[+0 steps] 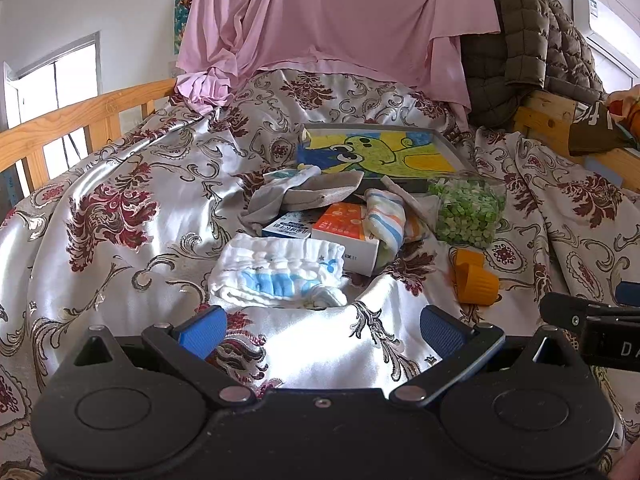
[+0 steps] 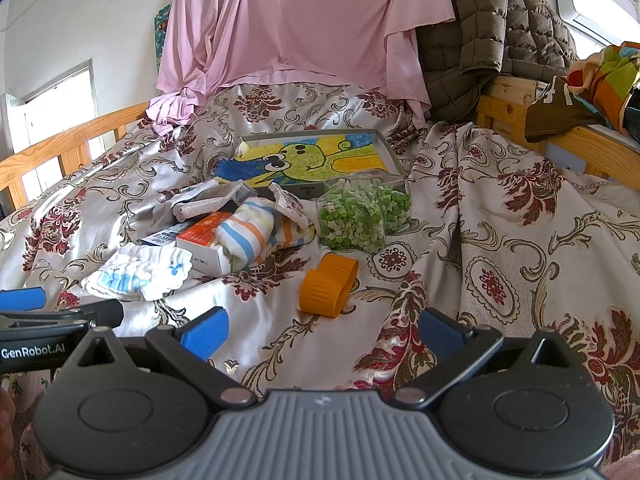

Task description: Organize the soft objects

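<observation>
While both grippers hover spread and empty, the white-and-blue cloth lies crosswise on the bedspread straight ahead of the left gripper, nearer than the right gripper.

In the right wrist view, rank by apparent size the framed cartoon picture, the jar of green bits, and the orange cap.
1. framed cartoon picture, largest although farthest
2. jar of green bits
3. orange cap, smallest although nearest

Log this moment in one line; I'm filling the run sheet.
left tongs open | right tongs open | white-blue cloth untouched | nothing held
</observation>
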Available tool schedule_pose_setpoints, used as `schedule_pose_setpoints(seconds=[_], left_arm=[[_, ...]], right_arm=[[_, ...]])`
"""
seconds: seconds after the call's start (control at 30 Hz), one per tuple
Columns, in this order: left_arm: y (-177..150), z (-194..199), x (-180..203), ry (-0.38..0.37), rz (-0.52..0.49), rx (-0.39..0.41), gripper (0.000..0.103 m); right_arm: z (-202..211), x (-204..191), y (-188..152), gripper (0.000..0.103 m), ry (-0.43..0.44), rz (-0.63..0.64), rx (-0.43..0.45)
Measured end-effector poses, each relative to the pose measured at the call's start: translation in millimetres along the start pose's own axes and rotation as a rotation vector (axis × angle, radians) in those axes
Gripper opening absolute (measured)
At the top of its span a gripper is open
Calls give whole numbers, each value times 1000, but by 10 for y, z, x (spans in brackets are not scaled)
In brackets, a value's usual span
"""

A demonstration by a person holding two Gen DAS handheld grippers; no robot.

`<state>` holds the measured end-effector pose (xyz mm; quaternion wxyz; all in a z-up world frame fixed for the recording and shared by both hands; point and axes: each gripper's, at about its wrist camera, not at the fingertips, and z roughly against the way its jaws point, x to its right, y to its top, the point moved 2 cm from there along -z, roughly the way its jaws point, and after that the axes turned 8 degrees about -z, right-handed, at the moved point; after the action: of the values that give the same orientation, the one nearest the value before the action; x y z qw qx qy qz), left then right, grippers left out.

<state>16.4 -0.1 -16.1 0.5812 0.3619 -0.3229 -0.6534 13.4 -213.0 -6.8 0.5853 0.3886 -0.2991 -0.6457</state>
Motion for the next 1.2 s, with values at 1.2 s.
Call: schedule_pose_setpoints(seconds=[1.2], left_arm=[[37, -98, -100, -1, 86, -57, 102]], right_arm=[[39, 102, 117, 103, -14, -47, 24]])
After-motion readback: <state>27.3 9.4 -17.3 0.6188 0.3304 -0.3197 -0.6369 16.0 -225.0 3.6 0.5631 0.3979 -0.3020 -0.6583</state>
